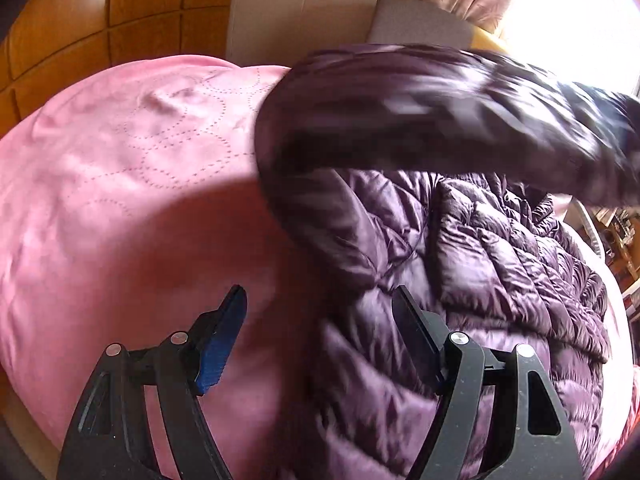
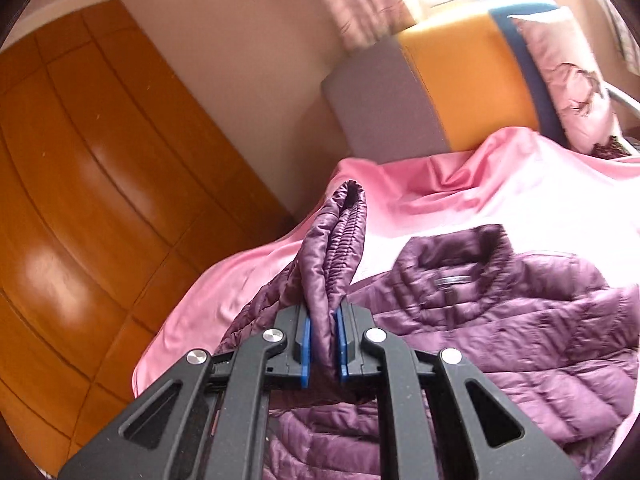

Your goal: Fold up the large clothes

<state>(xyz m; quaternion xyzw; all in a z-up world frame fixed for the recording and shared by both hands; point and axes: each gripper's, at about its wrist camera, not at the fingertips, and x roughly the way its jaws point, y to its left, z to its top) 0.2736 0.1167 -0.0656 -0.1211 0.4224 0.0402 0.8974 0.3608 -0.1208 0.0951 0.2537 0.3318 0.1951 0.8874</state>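
Note:
A purple quilted puffer jacket [image 2: 520, 320] lies on the pink bedspread [image 2: 540, 200], collar toward the headboard. My right gripper [image 2: 323, 320] is shut on the jacket's sleeve [image 2: 340, 240] near its elastic cuff, and the sleeve stands up off the bed between the blue pads. In the left wrist view that raised sleeve [image 1: 420, 120] crosses the upper frame, blurred, above the jacket body [image 1: 500, 260]. My left gripper [image 1: 320, 300] is open above the jacket's left edge, its left finger over the bedspread [image 1: 100, 180], its right finger over the quilted fabric, with nothing gripped.
A wooden wardrobe [image 2: 100, 200] stands left of the bed. The grey, orange and blue headboard [image 2: 440, 92] carries a pink pillow [image 2: 568, 80]. Curtains [image 2: 352, 0] and a bright window lie behind. Cluttered shelves [image 1: 620, 232] sit at the right edge.

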